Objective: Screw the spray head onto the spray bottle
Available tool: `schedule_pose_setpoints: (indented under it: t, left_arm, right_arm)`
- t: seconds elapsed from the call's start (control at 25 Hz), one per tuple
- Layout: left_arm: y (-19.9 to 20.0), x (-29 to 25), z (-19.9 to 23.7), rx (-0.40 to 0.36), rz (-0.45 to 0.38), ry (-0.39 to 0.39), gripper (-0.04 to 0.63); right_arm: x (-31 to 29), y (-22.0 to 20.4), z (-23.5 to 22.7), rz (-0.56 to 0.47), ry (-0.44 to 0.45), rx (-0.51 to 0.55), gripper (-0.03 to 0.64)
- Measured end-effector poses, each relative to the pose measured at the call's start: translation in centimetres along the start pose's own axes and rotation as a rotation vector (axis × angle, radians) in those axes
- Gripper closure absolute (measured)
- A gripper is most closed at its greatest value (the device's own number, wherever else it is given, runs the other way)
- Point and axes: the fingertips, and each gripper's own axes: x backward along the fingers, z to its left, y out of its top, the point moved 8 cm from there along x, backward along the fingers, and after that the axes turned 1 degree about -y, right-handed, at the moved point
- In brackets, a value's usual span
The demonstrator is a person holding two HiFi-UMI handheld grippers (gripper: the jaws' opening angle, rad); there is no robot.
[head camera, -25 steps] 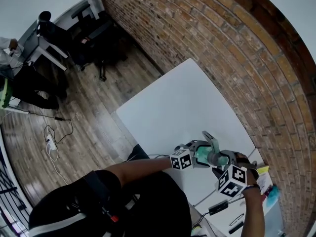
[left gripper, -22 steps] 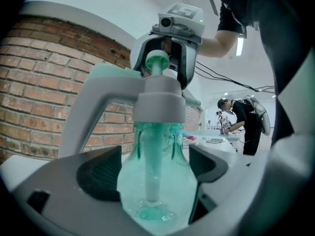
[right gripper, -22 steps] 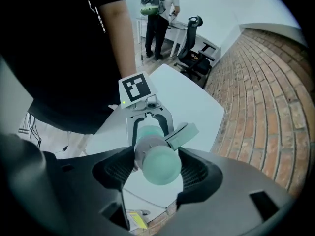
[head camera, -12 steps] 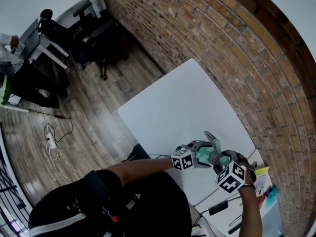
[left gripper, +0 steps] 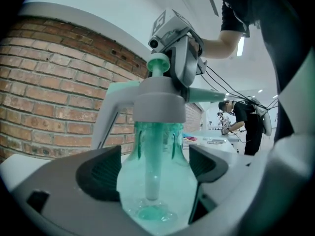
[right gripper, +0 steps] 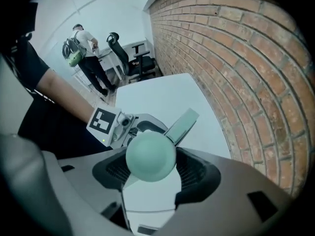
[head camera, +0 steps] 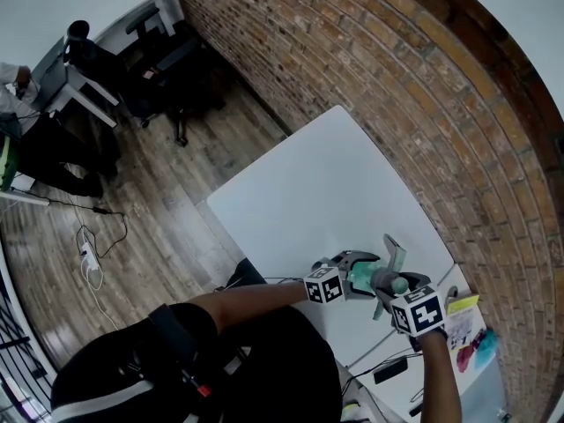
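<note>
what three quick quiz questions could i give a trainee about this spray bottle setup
1. True or false: the right gripper grips the spray head from above.
2. The left gripper is clamped on: A the bottle; B the spray head; C nothing.
3. Fill in: the wall beside the table is made of ____.
Key: 1 true; 2 A; 3 brick.
</note>
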Motion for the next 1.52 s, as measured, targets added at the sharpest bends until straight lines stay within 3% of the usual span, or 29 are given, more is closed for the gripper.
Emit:
schedule_pose_setpoints:
  t: [0.12,0.2,0.52,0.64,0.84,1.12,1.28,1.52]
  left_arm:
    - [0.1,-0.1,0.0,0.002,-0.001,-0.002,0.167]
    - [0.1,-0.1,0.0,0.002,-0.002,-0.002,0.166]
    - [-0.1,-0.2,0.1,0.0,-0.005,-0.002,0.166]
    - [-0.1,-0.2,0.0,0.0,-0.006,-0.008,0.167]
    - [0.0,-0.1,-0.1,-0.006,-0.003,0.001,0.167]
    - [0.0,0.0,0.0,-0.008,-0.004,-0.009,0.167]
    - [-0.1,-0.1,0.0,-0.008,-0.005,-0.004,0.167]
    - [0.0,0.0,-0.1,-0.007,-0.004,-0.003,0.167]
  right_arm:
    - [1.3,0.3,-0.3,-0.053,0.045,-0.022,0.35]
    - [2.6,0.8,-0.2,-0.073,0.058,0.074,0.35]
    - [3.9,1.8,2.2,0.045,-0.006,0.799,0.35]
    - [3.1,1.2,2.8,0.147,-0.019,1.062,0.351]
    - [1.9,0.9,3.1,0.245,-0.051,1.352,0.351]
    - [1.1,1.2,3.6,0.319,-0.059,1.5,0.35]
    - [0.7,0.7,3.2,0.36,-0.061,1.52,0.345]
    - [-0.6,0.1,3.8,0.339,-0.071,1.55,0.345]
